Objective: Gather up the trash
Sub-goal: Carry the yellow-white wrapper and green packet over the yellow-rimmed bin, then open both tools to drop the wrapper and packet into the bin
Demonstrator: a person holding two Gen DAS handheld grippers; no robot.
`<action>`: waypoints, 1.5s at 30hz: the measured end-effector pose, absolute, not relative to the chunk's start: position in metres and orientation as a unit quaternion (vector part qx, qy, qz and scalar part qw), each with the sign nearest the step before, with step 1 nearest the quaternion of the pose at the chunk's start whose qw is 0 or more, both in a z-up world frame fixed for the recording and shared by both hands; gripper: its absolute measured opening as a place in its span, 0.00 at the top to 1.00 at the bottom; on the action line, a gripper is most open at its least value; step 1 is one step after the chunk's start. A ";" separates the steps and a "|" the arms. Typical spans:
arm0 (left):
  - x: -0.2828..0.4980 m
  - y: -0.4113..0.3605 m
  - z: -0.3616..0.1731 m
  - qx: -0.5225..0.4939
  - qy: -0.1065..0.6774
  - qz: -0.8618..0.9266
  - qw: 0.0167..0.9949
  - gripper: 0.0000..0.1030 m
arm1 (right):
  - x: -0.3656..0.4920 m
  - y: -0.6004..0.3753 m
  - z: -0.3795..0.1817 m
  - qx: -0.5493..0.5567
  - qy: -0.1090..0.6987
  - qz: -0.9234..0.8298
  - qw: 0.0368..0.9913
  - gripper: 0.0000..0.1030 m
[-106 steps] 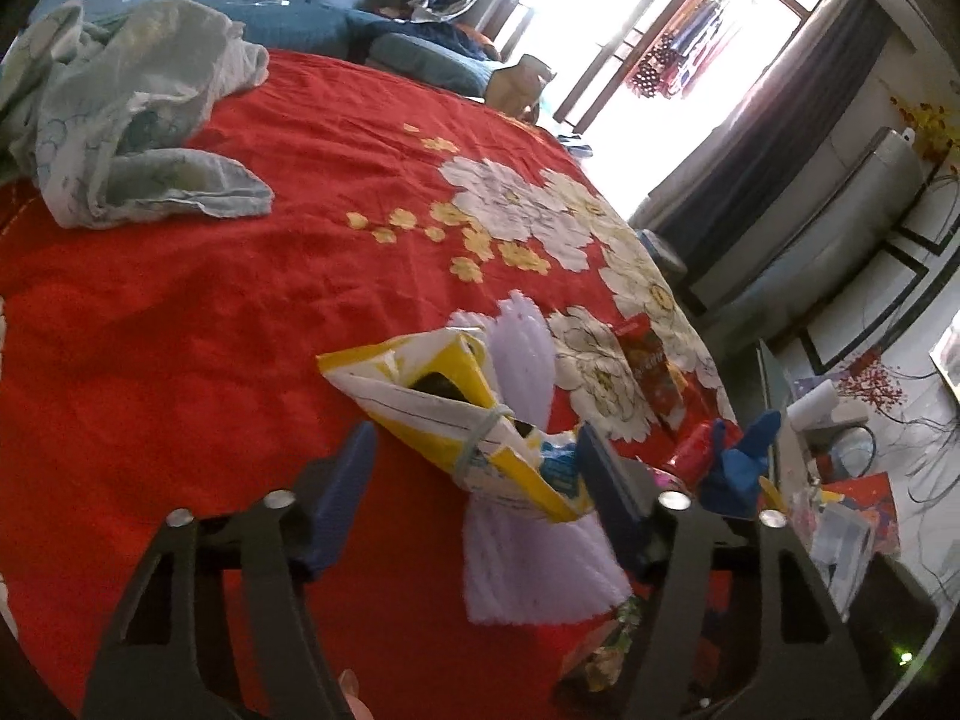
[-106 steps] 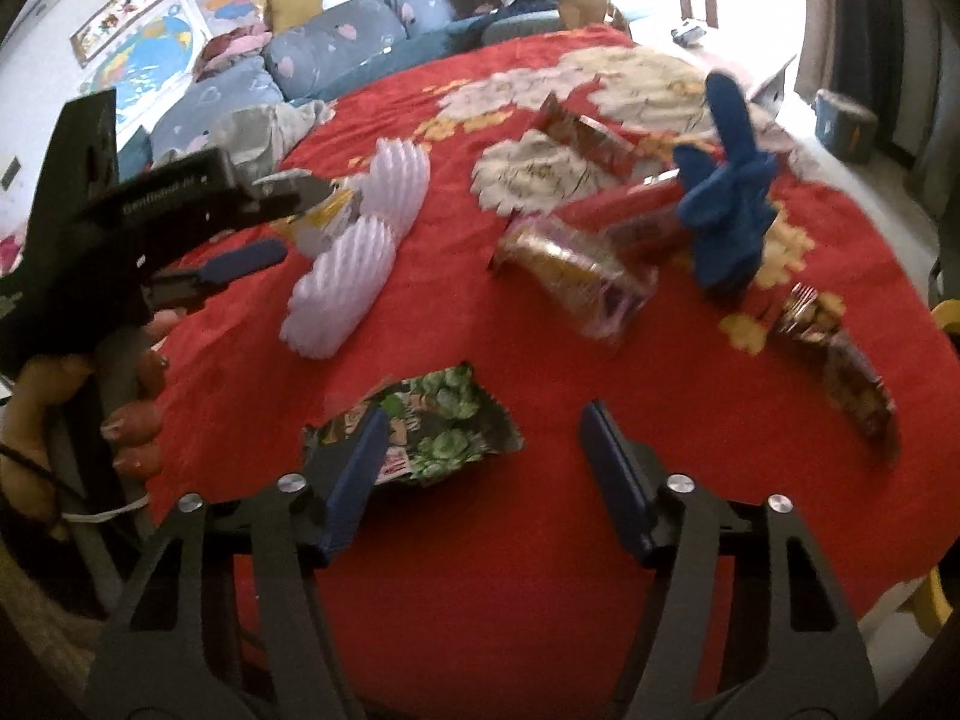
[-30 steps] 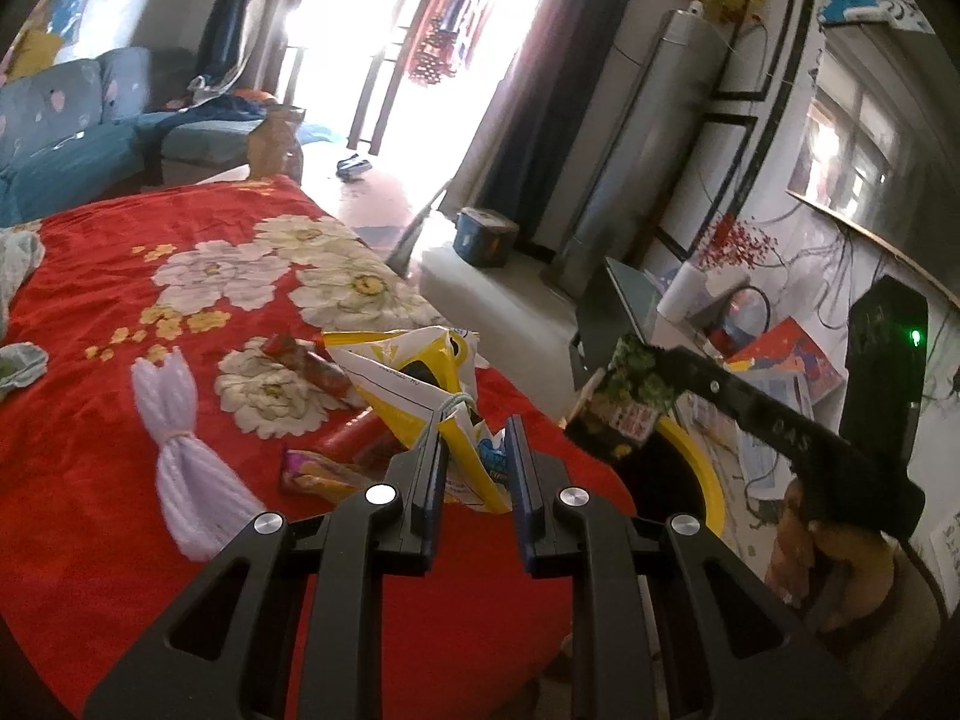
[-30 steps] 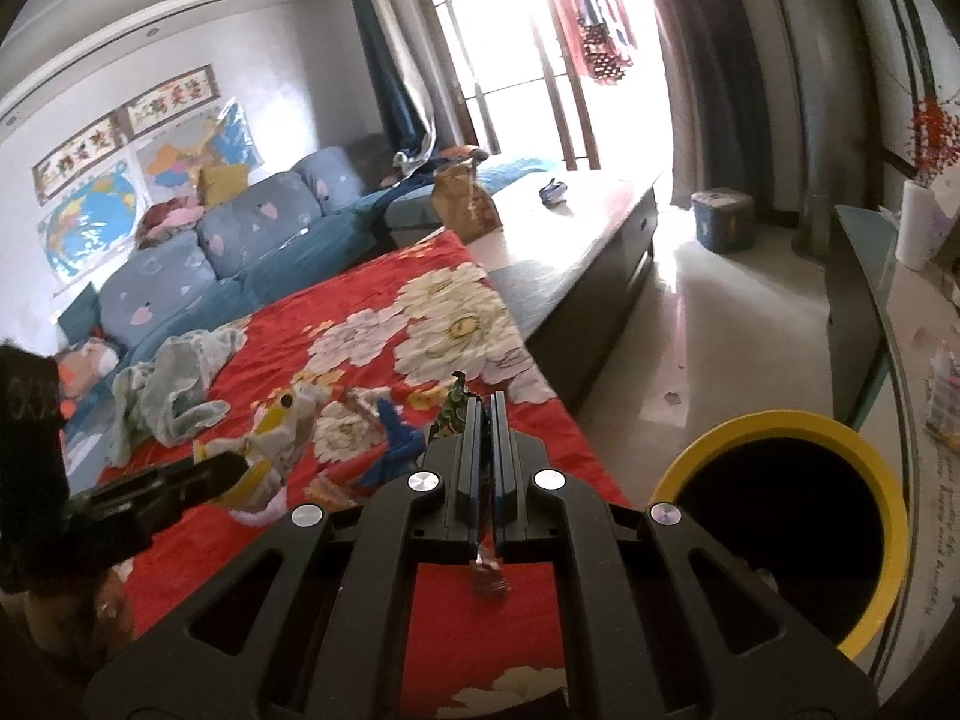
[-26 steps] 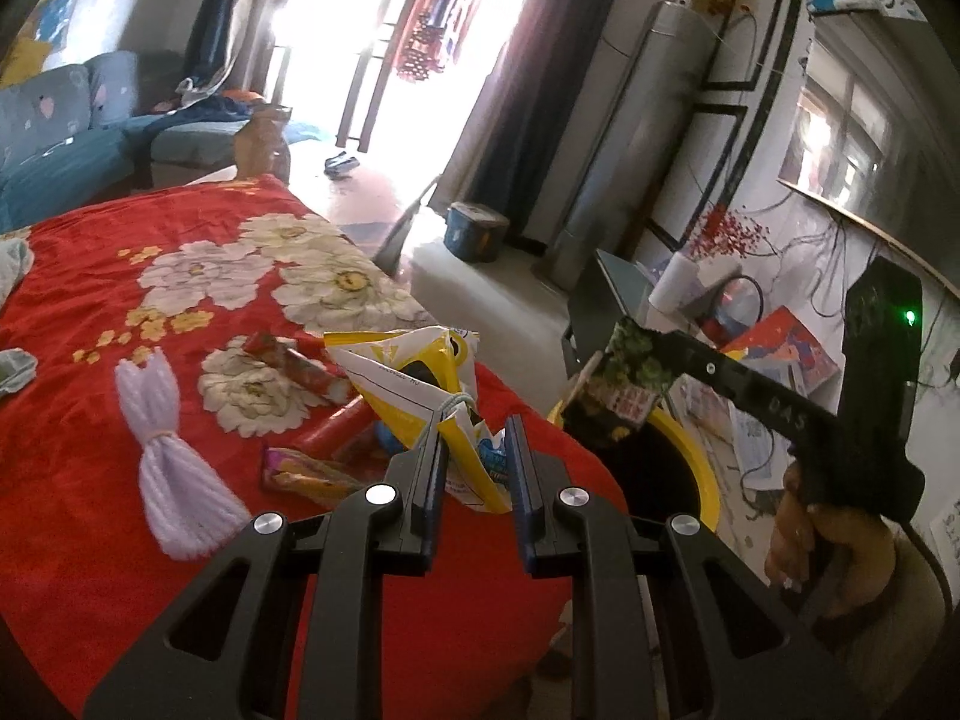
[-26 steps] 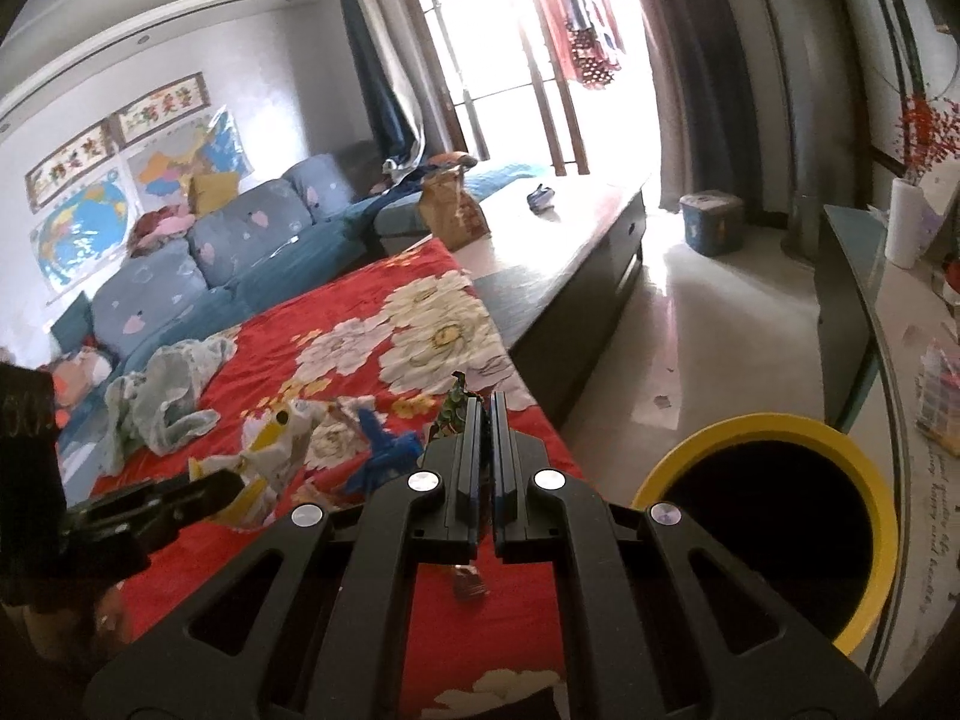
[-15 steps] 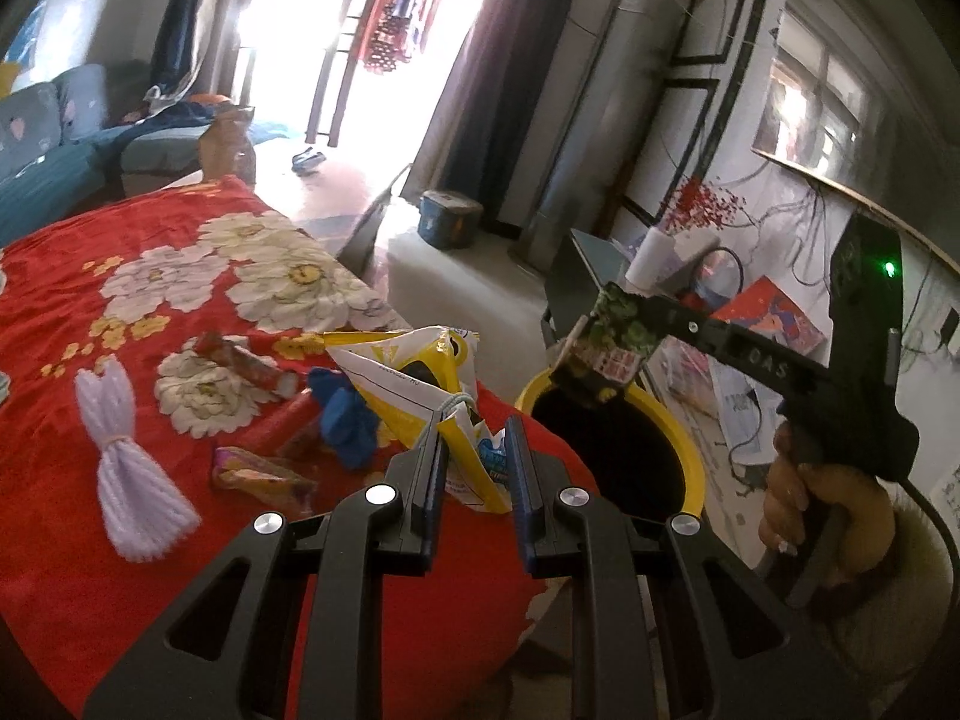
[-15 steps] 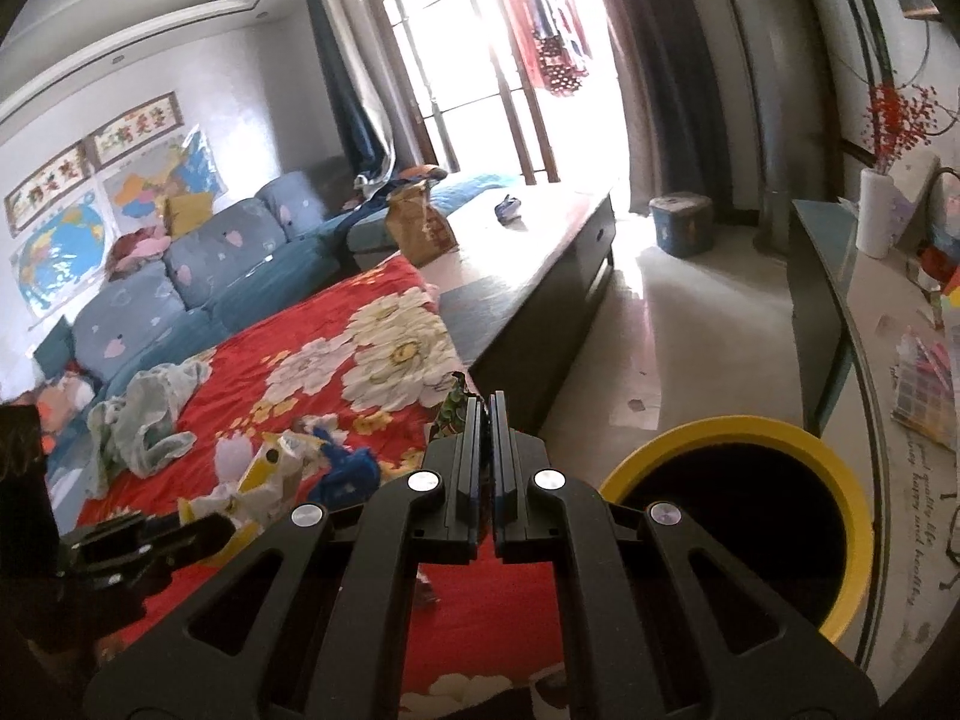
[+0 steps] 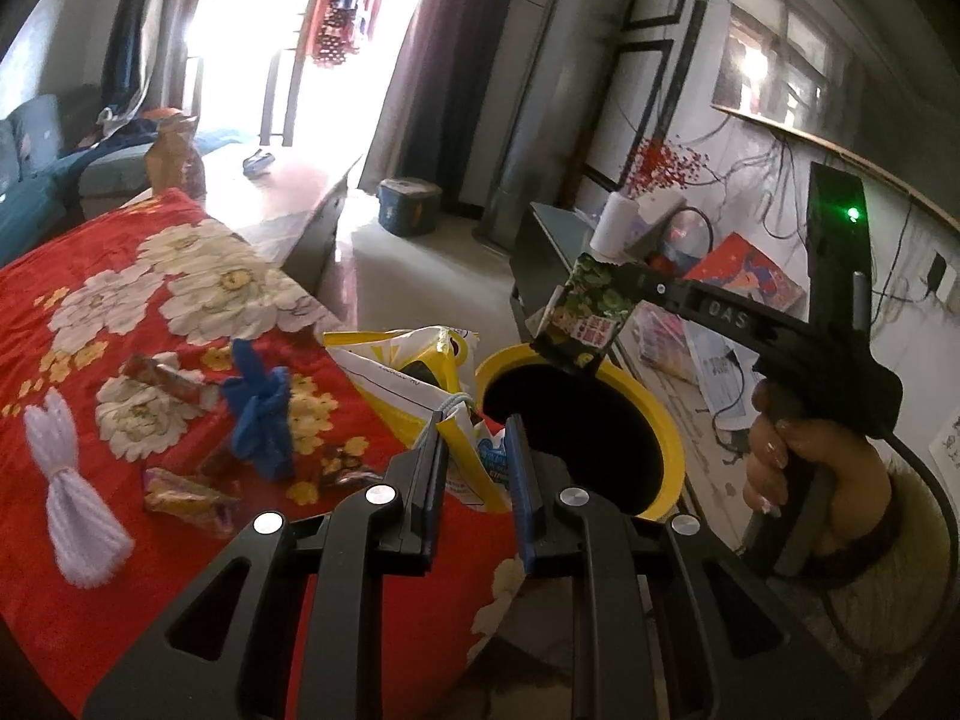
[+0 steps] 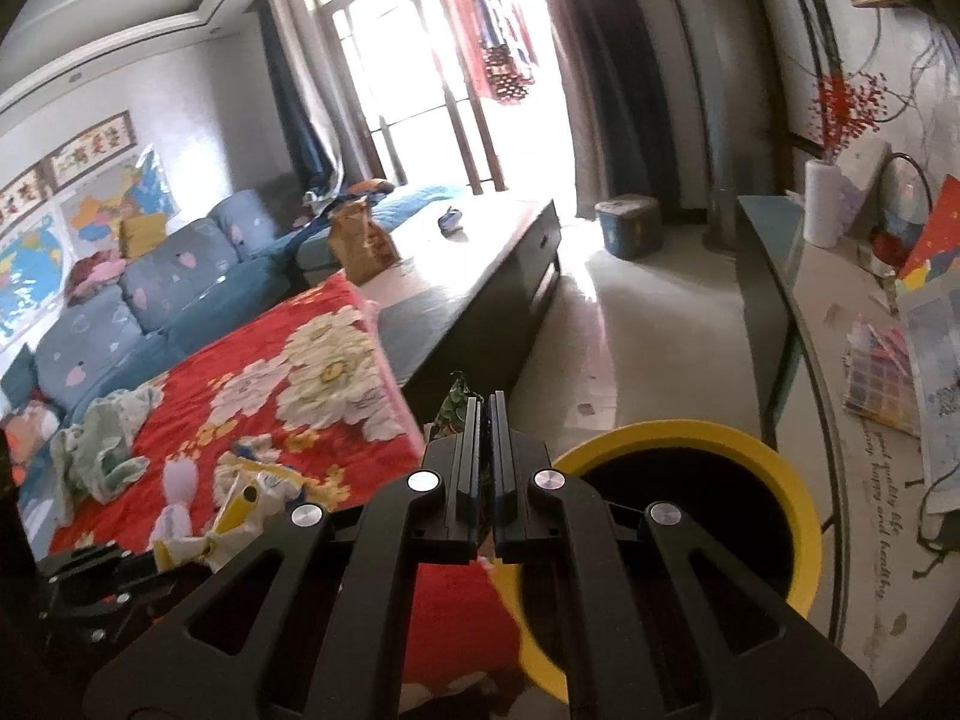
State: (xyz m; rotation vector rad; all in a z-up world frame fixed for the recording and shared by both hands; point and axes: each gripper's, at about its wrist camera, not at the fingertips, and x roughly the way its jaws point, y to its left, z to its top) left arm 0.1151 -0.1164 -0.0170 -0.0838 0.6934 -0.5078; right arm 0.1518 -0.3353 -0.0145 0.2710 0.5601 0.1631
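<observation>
Left hand-held gripper (image 9: 477, 441): we see it pinching the yellow bag (image 9: 414, 372).
Right hand-held gripper (image 10: 486, 420): we see it pinching the green wrapper (image 9: 591, 312) over the yellow bin (image 9: 666, 426).

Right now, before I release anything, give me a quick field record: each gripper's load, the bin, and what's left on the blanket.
left gripper: jaws shut on yellow snack bag
right gripper: jaws shut on green wrapper
bin: yellow rim, dark inside, on the floor beside the red blanket
green wrapper position: above the bin's far rim
left on blanket: blue glove, white yarn bundle, several snack wrappers
</observation>
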 end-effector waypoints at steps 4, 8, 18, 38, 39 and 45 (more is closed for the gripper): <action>0.117 -0.129 -0.020 -0.033 0.339 -0.257 0.904 0.82 | 0.153 -0.349 -0.018 0.138 0.275 0.062 0.950 0.99; 0.119 -0.141 -0.024 -0.026 0.343 -0.267 0.900 0.82 | 0.154 -0.360 -0.020 0.140 0.274 0.046 0.950 0.99; 0.121 -0.173 -0.034 -0.008 0.349 -0.290 0.891 0.82 | 0.158 -0.387 -0.031 0.155 0.278 0.013 0.948 0.99; 0.146 -0.240 -0.071 0.017 0.378 -0.337 0.862 0.82 | 0.164 -0.449 -0.068 0.207 0.308 -0.047 0.927 0.99; 0.148 -0.244 -0.074 0.019 0.380 -0.339 0.860 0.82 | 0.164 -0.451 -0.070 0.210 0.310 -0.049 0.926 0.99; 0.161 -0.263 -0.093 0.024 0.395 -0.349 0.850 0.82 | 0.165 -0.464 -0.083 0.223 0.321 -0.059 0.919 0.99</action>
